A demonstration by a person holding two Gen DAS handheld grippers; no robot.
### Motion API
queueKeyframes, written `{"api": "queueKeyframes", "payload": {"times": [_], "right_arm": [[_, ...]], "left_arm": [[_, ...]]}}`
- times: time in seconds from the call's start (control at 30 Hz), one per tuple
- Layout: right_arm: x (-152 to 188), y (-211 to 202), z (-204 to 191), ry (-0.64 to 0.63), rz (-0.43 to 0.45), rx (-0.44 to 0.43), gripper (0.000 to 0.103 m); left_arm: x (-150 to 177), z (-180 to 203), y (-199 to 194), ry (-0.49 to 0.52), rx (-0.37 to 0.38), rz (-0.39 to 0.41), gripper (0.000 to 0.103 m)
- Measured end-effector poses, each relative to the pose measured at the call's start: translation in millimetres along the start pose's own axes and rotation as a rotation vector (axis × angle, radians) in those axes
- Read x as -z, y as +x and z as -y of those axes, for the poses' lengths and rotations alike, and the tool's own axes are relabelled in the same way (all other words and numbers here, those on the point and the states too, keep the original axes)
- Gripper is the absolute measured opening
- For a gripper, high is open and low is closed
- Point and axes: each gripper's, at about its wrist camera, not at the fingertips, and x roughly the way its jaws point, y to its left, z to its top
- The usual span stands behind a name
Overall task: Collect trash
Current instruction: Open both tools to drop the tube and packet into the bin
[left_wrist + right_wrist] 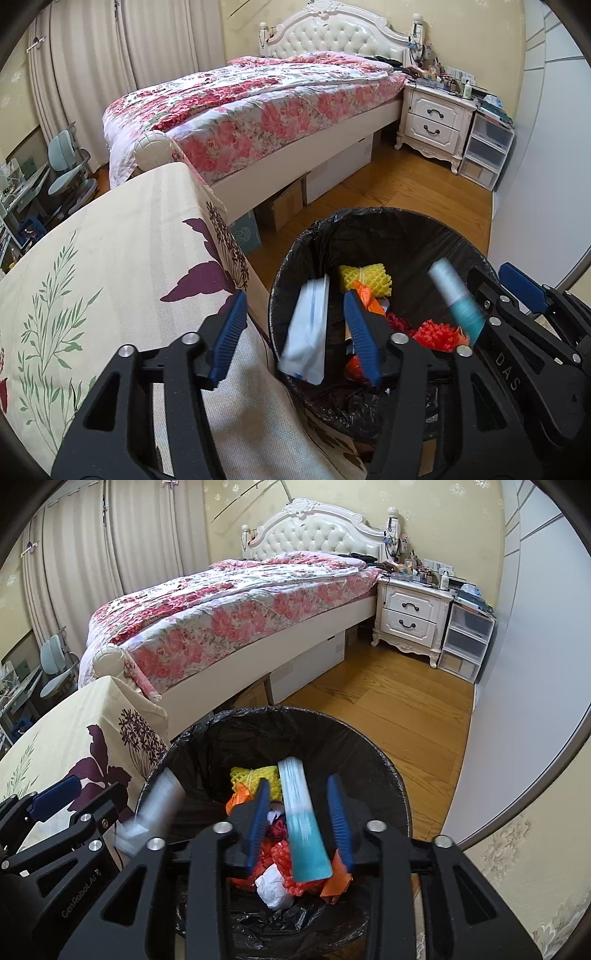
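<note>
A black-lined trash bin [369,225] [295,720] stands on the wood floor beside the table. It holds yellow foam netting [364,280] [251,777], red and orange scraps [436,334] [284,853] and crumpled white paper [271,884]. My left gripper [295,332] is open over the bin's left rim; a white-blue packet [308,328] [155,808] is between its fingers, blurred, apart from both pads. My right gripper [299,823] [506,291] is open over the bin; a white and teal tube [303,827] [460,299] is blurred between its fingers, not gripped.
A table with a cream floral cloth [103,277] [74,738] is at the left, touching the bin. A bed with a pink floral quilt [258,107] is behind, boxes [288,203] under it. A white nightstand [432,118] and plastic drawers [484,147] stand at the far right.
</note>
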Motion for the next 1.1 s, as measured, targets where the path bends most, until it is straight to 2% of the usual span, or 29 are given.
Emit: {"api": "queueKeyframes", "payload": {"times": [0.07, 0.27, 0.6, 0.87, 1.1], "right_arm": [[-0.4, -1.2, 0.9, 0.0, 0.002, 0.005, 0.039], [-1.1, -9.9, 2.2, -0.013, 0.032, 0.042, 0.057], [3.1, -21.4, 0.1, -0.037, 0.054, 0.078, 0.076], [7.5, -38.7, -4.9, -0.045, 0.077, 0.09, 0.084], [13.2, -51.8, -6.4, -0.028, 0.078, 0.084, 0.084]], "left_arm": [[0.4, -0.7, -1.2, -0.003, 0.0, 0.004, 0.062], [1.3, -4.4, -5.6, -0.015, -0.007, 0.018, 0.076], [5.4, -13.2, -17.6, -0.022, -0.033, 0.05, 0.085], [10.0, -25.4, -35.7, -0.052, -0.046, 0.079, 0.09], [16.2, -36.5, -55.0, -0.065, -0.062, 0.105, 0.091]]}}
